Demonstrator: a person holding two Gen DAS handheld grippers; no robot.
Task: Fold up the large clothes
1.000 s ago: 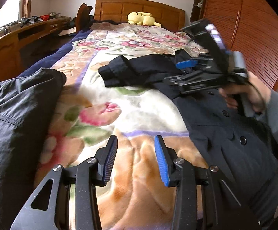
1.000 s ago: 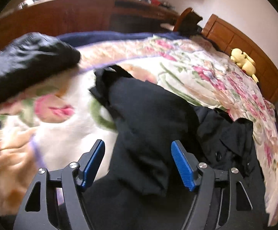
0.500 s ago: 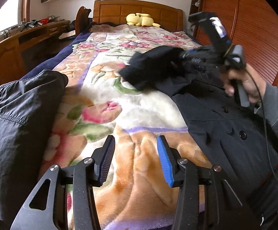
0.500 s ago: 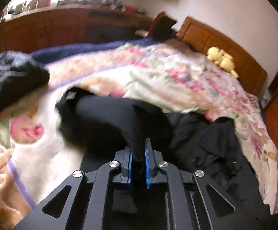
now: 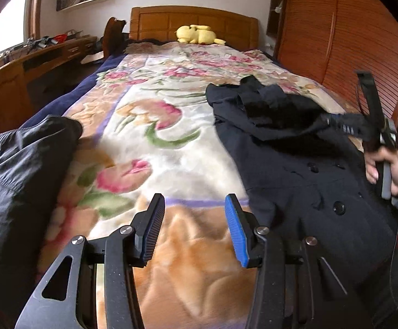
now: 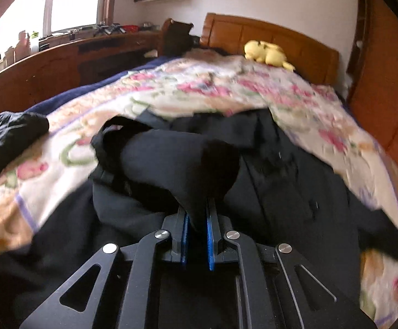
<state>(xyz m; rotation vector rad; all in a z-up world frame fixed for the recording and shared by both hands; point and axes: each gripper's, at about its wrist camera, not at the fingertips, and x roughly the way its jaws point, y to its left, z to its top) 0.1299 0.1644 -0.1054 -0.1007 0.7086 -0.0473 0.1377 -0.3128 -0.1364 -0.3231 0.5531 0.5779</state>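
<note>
Black sleeve [image 6: 171,161] now across coat [image 5: 303,181]

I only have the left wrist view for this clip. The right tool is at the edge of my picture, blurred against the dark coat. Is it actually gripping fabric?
Observer: Yes. In the right wrist view the right tool is shut on the sleeve of the black coat, a fold of cloth pinched between its blue pads.

Operator: Is that sleeve lifted or lying flat?

Observer: Lifted. It rises from the pads as a hump above the coat's body.

Operator: Can you see anything past the coat that I can't?

Observer: On the coat's right side, a dark strip of cloth trails across the floral blanket.

Operator: And my left tool?

Observer: The left tool is open over the blanket, holding nothing.
</note>
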